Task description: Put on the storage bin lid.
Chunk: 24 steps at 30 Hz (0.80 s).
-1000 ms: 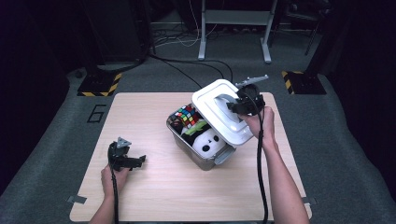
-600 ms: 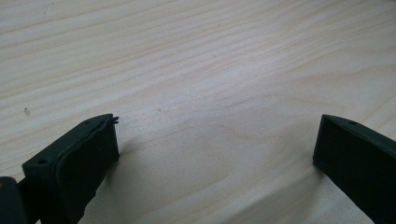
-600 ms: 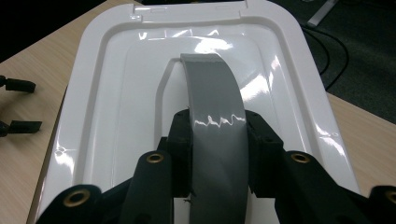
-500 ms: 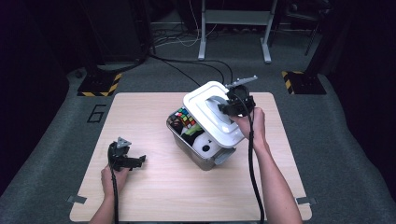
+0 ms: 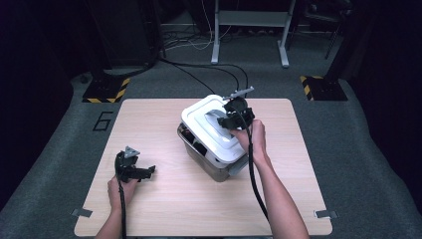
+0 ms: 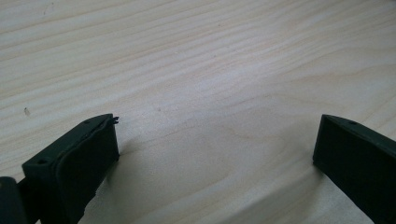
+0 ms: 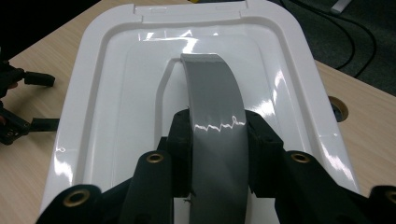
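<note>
A clear plastic box [image 5: 211,167] stands mid-table with a white lid [image 5: 211,127] lying almost flat over it, slightly askew. My right gripper [image 5: 226,118] is shut on the lid's grey handle [image 7: 215,116], with the black pads [image 7: 180,149] pressing on both sides of the strap. The white lid [image 7: 116,93] spreads out ahead of the jaws in the right gripper view. At the table's left front my left gripper [image 5: 144,172] rests low over bare wood, open, its fingers [image 6: 77,158] wide apart with nothing between them.
The wooden table [image 5: 149,209] has bare room left, right and in front of the box. Cables [image 5: 199,74] run across the grey floor behind the table. The box's contents are mostly hidden under the lid. A small round hole [image 7: 337,108] marks the tabletop.
My right gripper has carried the lid leftward and down, from tilted beside the box to nearly covering it, hiding the coloured items inside. The left gripper has stayed put.
</note>
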### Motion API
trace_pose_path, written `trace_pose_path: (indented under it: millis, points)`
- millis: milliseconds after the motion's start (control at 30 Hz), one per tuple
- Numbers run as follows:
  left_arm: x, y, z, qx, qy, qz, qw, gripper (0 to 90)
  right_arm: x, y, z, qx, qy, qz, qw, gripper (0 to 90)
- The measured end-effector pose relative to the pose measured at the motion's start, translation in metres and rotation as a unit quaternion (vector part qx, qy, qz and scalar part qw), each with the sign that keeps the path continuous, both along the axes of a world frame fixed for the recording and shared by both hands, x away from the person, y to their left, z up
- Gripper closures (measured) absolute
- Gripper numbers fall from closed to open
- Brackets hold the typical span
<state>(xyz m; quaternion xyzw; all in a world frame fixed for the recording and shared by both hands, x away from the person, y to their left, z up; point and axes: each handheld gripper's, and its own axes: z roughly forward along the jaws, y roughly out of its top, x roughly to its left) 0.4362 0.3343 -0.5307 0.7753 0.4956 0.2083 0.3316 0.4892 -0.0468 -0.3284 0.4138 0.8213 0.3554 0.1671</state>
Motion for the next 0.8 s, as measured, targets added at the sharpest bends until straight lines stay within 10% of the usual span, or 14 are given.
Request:
trace_pose_path:
  millis: [800]
  points:
    - [0.000,0.001,0.001,0.008,0.006,-0.007,0.9999,0.0,-0.011,0.014,-0.030,0.018,0.005,-0.009,0.9998,66.8]
